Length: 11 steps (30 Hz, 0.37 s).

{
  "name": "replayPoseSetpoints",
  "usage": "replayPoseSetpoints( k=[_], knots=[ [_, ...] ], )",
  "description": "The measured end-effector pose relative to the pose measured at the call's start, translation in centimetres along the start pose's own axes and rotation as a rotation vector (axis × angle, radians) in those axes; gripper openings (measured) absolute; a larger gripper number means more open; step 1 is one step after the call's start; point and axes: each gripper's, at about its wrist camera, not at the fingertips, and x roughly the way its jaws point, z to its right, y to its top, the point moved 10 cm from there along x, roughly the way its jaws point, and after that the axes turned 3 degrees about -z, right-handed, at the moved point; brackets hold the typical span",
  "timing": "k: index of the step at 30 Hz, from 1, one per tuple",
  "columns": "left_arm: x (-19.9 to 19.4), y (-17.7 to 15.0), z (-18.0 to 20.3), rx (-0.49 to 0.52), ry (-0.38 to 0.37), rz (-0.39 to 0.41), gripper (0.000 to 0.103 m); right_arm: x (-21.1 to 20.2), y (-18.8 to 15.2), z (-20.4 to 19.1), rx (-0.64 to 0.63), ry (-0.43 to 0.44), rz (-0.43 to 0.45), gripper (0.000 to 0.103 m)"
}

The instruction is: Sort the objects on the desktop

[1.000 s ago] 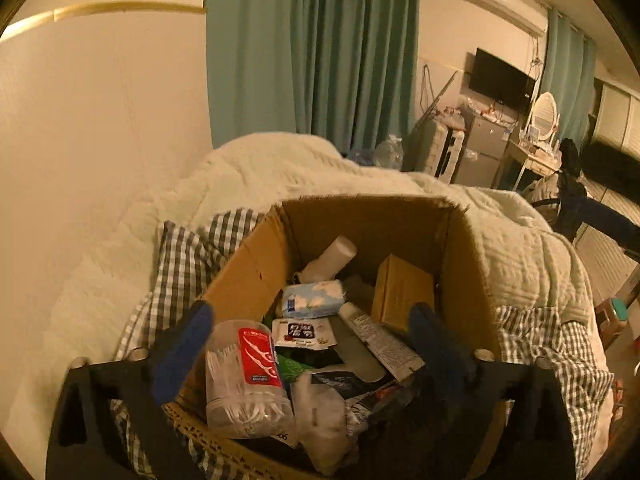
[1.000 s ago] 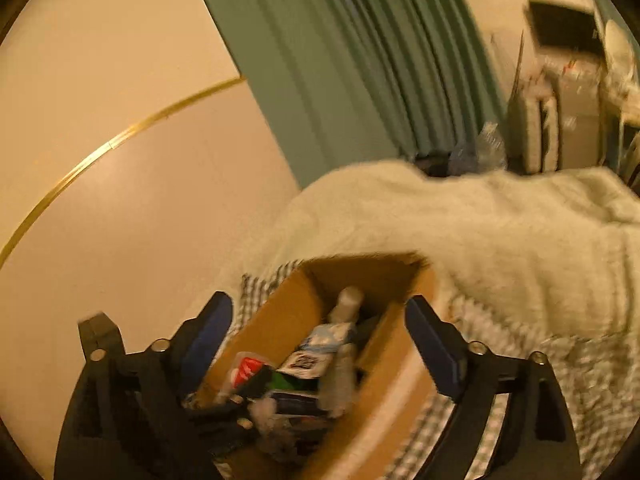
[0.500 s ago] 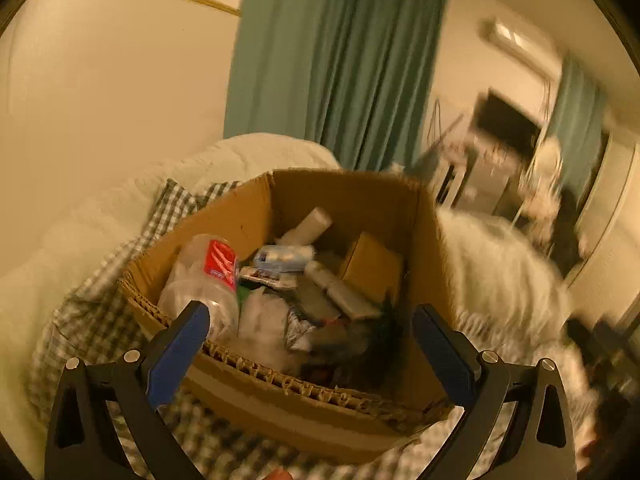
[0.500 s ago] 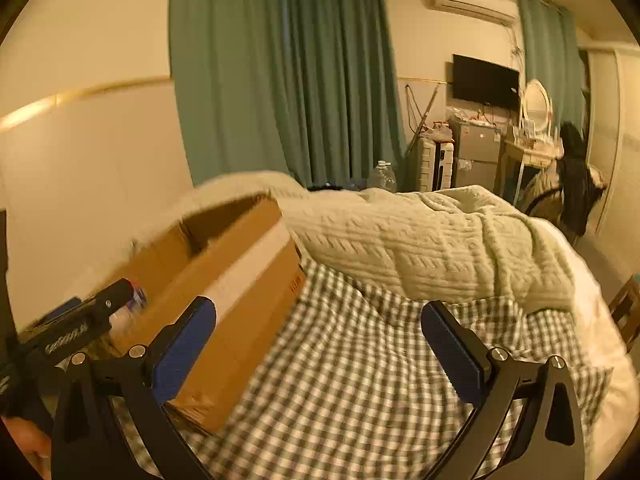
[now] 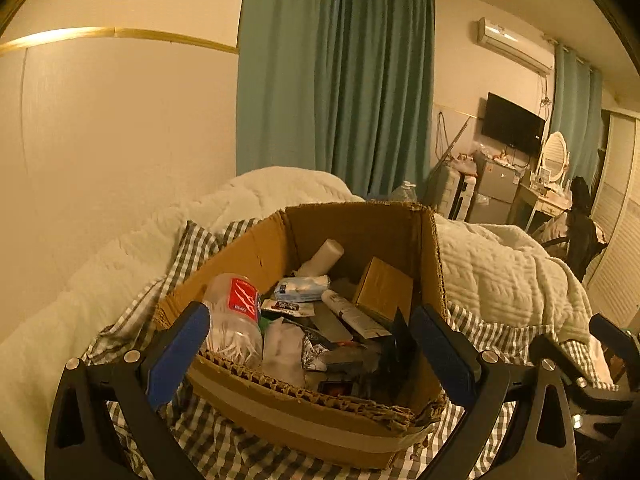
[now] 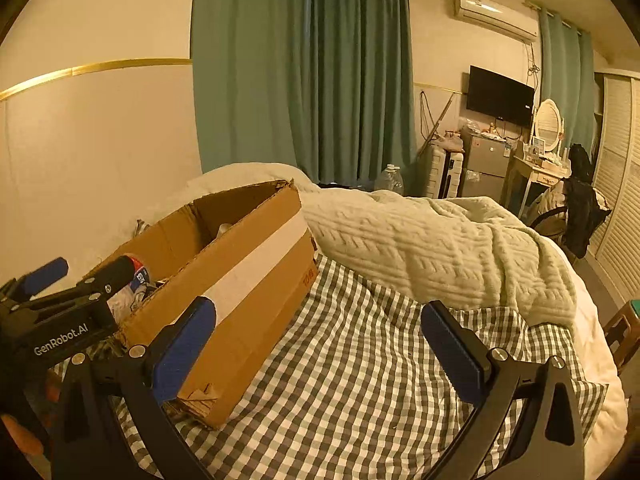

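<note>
An open cardboard box (image 5: 248, 256) sits on a checked bedsheet (image 6: 360, 380) and holds several small items: a clear jar of cotton swabs with a red label (image 5: 236, 320), a white roll (image 5: 324, 258), a tissue pack (image 5: 302, 288), a tube (image 5: 352, 316) and a small brown carton (image 5: 384, 288). My left gripper (image 5: 308, 350) is open and empty, just short of the box's near edge. My right gripper (image 6: 320, 344) is open and empty over the sheet, to the right of the box (image 6: 240, 280). The left gripper also shows in the right wrist view (image 6: 76, 272).
A cream knitted blanket (image 6: 440, 248) is heaped on the bed behind the box. A wall is on the left, teal curtains (image 6: 304, 80) behind. A TV (image 6: 500, 96), a fridge and a dressing table stand at the far right.
The left gripper pulled back from over the box to just outside its near edge. The right gripper swung right, from facing the box to facing the sheet beside it.
</note>
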Motion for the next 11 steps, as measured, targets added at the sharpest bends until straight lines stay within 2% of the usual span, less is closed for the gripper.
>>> replayPoseSetpoints(
  k=[4, 8, 11],
  knots=[
    [0.17, 0.06, -0.05, 0.007, 0.007, -0.001, 0.103, 0.17, -0.34, 0.0, -0.01, -0.003, -0.009, 0.102],
    [0.31, -0.19, 0.41, 0.0, -0.049, -0.005, 0.103, 0.21, -0.55, -0.04, -0.01, -0.003, -0.017, 0.102],
    [0.39, -0.36, 0.28, -0.02, -0.052, -0.007, 0.103, 0.26, -0.85, -0.06, -0.011, -0.001, -0.026, 0.102]
  ],
)
